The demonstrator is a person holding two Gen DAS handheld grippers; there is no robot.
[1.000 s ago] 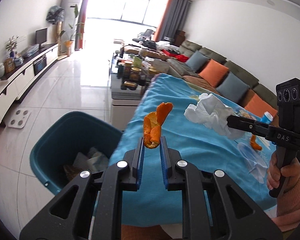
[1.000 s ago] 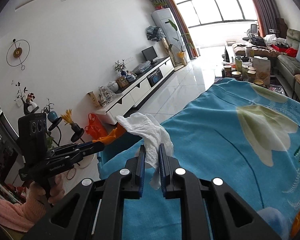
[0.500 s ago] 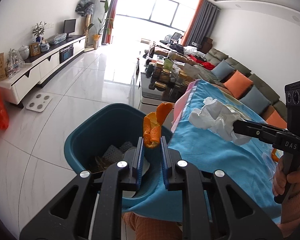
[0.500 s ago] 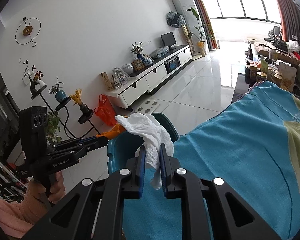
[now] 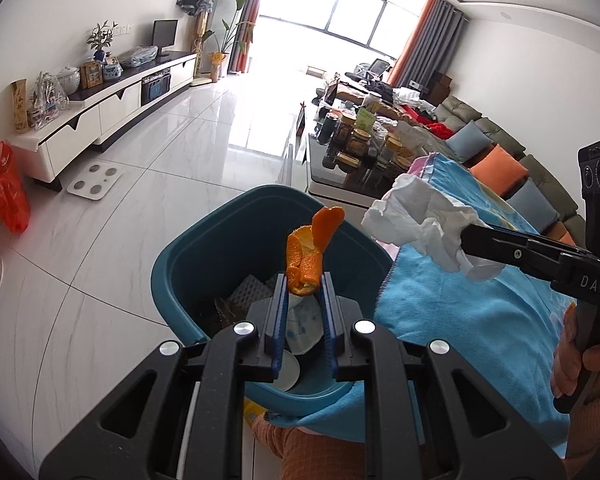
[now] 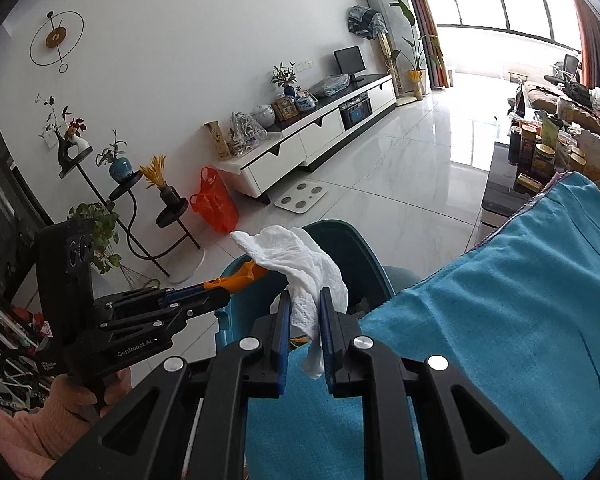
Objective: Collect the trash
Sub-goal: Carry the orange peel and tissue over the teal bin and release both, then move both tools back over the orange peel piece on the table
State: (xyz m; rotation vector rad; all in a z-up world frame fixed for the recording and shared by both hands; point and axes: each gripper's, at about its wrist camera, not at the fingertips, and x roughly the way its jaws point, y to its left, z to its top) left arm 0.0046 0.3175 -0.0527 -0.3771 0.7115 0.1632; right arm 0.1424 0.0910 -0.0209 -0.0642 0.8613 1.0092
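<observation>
Both grippers now reach the bin (image 5: 188, 264), clamping orange peel (image 5: 306, 256) and tissue (image 6: 300, 264).

My left gripper (image 5: 303, 292) pinches orange peel (image 5: 308, 258) above teal bin (image 5: 204, 256); right gripper (image 5: 466, 246), alongside, clamps tissue (image 5: 418, 222).

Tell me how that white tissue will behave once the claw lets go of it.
The tissue looks floppy: it droops crumpled around the right claw. Probably very light, so it may drift rather than drop straight into the bin.
</observation>
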